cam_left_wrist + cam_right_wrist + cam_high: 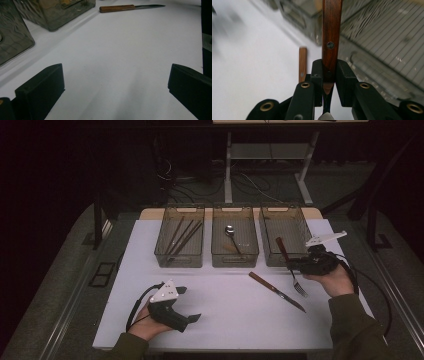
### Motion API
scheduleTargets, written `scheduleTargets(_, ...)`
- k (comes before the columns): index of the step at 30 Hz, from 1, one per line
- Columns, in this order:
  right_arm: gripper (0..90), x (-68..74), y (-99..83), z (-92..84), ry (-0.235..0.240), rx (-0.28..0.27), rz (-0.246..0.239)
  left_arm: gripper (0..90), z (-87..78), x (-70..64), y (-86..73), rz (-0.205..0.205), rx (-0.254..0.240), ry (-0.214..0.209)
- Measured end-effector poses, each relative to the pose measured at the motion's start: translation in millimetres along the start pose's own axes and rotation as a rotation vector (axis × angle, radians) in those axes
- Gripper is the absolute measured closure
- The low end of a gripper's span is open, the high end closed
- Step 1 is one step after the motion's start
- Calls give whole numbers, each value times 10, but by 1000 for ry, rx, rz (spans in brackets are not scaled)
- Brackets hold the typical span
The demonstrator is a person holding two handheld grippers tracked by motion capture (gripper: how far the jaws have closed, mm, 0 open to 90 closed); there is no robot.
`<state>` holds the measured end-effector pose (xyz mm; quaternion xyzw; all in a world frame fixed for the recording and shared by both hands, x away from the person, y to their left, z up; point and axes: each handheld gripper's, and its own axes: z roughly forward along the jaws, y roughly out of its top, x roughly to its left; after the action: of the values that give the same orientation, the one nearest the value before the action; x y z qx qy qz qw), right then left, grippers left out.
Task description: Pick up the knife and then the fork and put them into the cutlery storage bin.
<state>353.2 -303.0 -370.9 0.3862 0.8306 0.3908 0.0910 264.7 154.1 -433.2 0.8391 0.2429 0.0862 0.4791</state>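
Note:
My right gripper (295, 265) is shut on a fork (289, 265) with a wooden handle, held tilted near the front of the right bin (285, 227), handle up and tines (300, 289) low over the table. In the right gripper view the handle (331, 32) stands clamped between the two black pads (345, 82), the gripper (329, 80) closed around it. A knife (276, 291) with a wooden handle lies on the white table, also the knife (125, 8) far ahead in the left gripper view. My left gripper (187, 304) rests open at the front left; the gripper (116, 82) has bare table between its jaws.
Three clear bins stand in a row at the back of the white table (225, 310): the left bin (180, 242) holds several chopsticks, the middle bin (235, 242) holds a spoon (231, 236). Two bins (55, 12) show at the upper left of the left gripper view.

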Motion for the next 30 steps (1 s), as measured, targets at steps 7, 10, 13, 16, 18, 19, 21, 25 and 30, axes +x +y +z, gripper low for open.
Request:
scheduleTargets(7, 770, -31, 2, -116, -26, -128, 16, 0, 0, 27, -7, 10, 6, 8)
scheduleTargets(10, 770, -47, 11, -157, -44, -164, 20, 0, 0, 48, -14, 7, 4, 14)
scheduleTargets(13, 769, -67, 36, -210, -56, -210, 26, 0, 12, 60, -20, 7, 6, 18)
scheduleTargets(16, 770, -82, 84, -265, -72, -241, 24, 0, 21, 68, -22, 11, 15, 21)
scheduleTargets(18, 769, -101, 126, -303, -90, -264, 25, 0, 20, 68, -23, 12, 15, 24)
scheduleTargets(19, 770, -117, 150, -322, -96, -274, 30, 0, 18, 67, -23, 12, 14, 24)
scheduleTargets(21, 770, -156, 207, -351, -108, -283, 34, 0, 15, 66, -24, 14, 17, 25)
scheduleTargets(25, 770, -229, 326, -401, -141, -310, 42, 0, 19, 61, -23, 16, 21, 25)
scheduleTargets(30, 769, -321, 459, -455, -172, -348, 71, 0, 16, 60, -21, 15, 18, 24)
